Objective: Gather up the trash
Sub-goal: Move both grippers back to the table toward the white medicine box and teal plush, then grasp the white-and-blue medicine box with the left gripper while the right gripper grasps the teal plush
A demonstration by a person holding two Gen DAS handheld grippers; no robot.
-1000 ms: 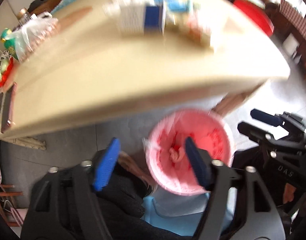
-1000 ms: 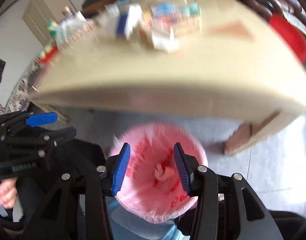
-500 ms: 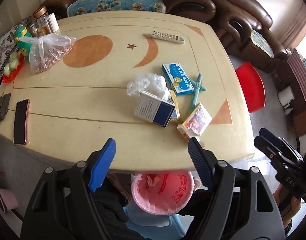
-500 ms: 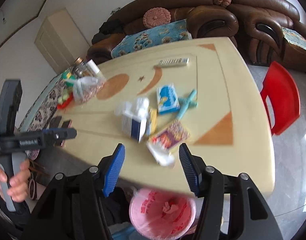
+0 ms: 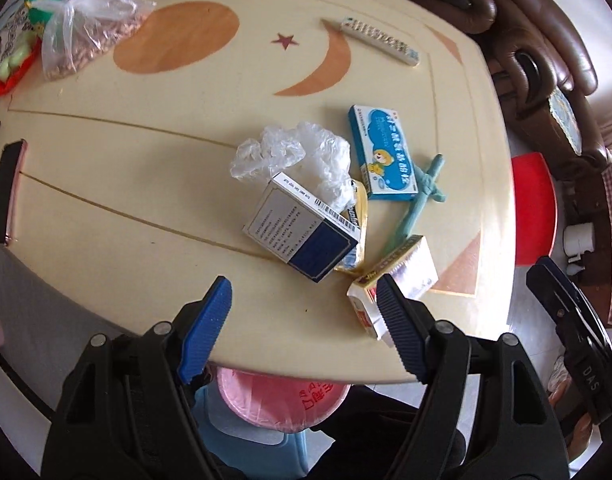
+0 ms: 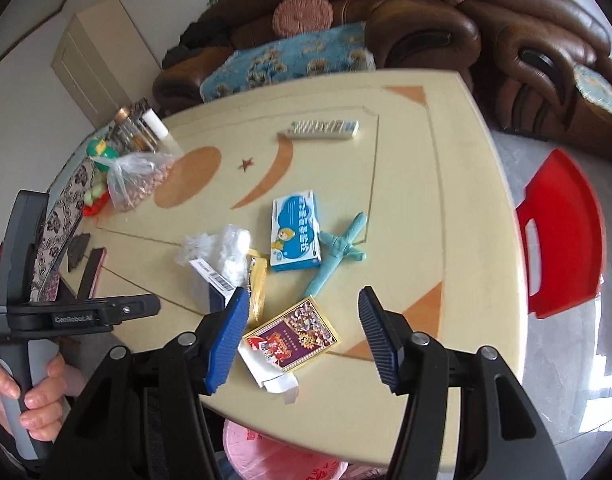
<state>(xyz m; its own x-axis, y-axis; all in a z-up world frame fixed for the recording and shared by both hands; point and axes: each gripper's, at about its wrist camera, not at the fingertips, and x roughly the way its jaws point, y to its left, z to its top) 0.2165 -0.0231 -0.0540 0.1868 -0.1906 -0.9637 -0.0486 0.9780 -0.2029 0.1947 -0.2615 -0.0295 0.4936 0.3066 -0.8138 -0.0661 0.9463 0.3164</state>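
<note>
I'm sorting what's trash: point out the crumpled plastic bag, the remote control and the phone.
crumpled plastic bag (image 5: pixel 293 152), left wrist view, its middle.
remote control (image 6: pixel 324 129), right wrist view, keypad.
phone (image 5: pixel 3 190), left wrist view, dark screen.

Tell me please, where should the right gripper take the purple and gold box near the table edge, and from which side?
Probably from above, across its two long gold-edged sides. The purple and gold box lies flat on the table, so only its thin edges offer a hold. The right gripper hangs open over it. Avoid the torn white flap at its near end.
</note>
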